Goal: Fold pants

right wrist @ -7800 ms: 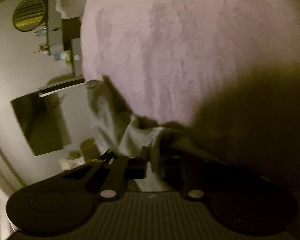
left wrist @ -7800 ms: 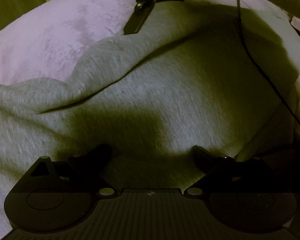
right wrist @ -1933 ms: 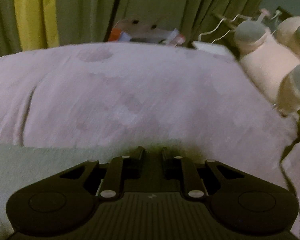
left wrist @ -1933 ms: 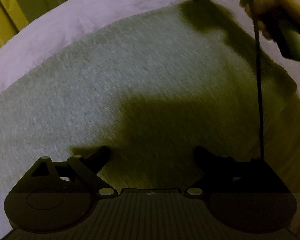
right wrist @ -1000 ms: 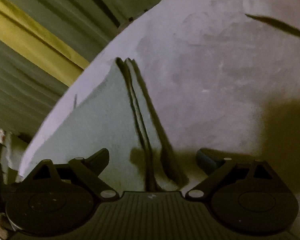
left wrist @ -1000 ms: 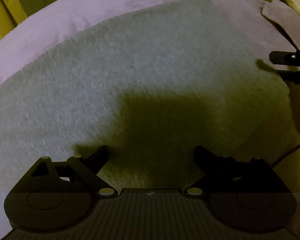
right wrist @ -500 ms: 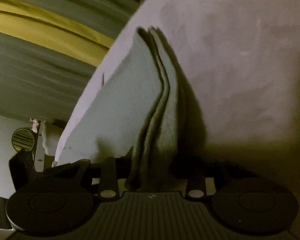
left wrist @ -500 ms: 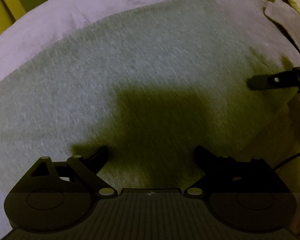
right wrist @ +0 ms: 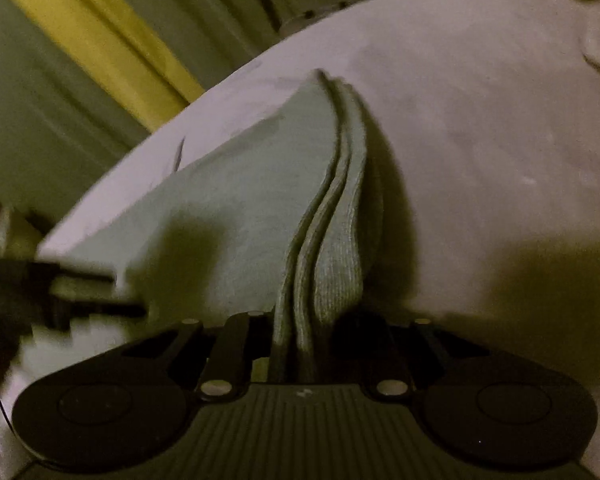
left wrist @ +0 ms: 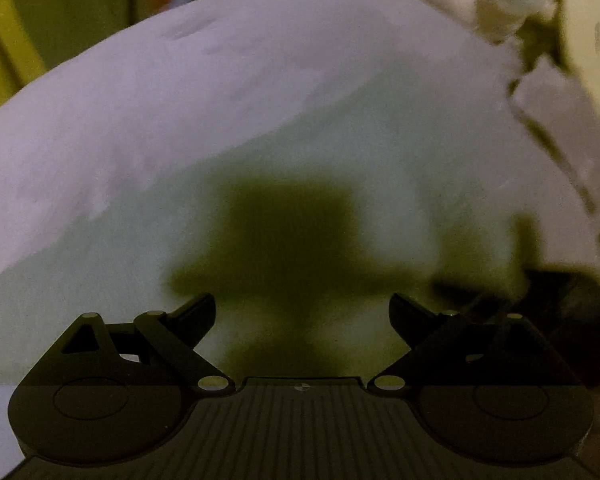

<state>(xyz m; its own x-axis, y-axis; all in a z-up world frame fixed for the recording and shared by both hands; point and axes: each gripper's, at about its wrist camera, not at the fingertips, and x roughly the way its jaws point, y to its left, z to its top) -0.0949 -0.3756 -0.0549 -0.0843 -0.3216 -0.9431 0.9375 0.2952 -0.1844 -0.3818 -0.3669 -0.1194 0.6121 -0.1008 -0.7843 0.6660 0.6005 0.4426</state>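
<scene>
The grey pants point(right wrist: 240, 208) lie folded flat on the lilac bedspread point(right wrist: 480, 120), the right gripper point(right wrist: 300, 344) pinched tight on their stacked layered edge, lifting it, while the left gripper point(left wrist: 302, 320) hovers over the cloth with its fingers point(left wrist: 196, 312) spread wide, holding nothing.

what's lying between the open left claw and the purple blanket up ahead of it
In the left wrist view, only the grey pants lie flat between the left claw and the blanket, darkened by the claw's shadow.
</scene>
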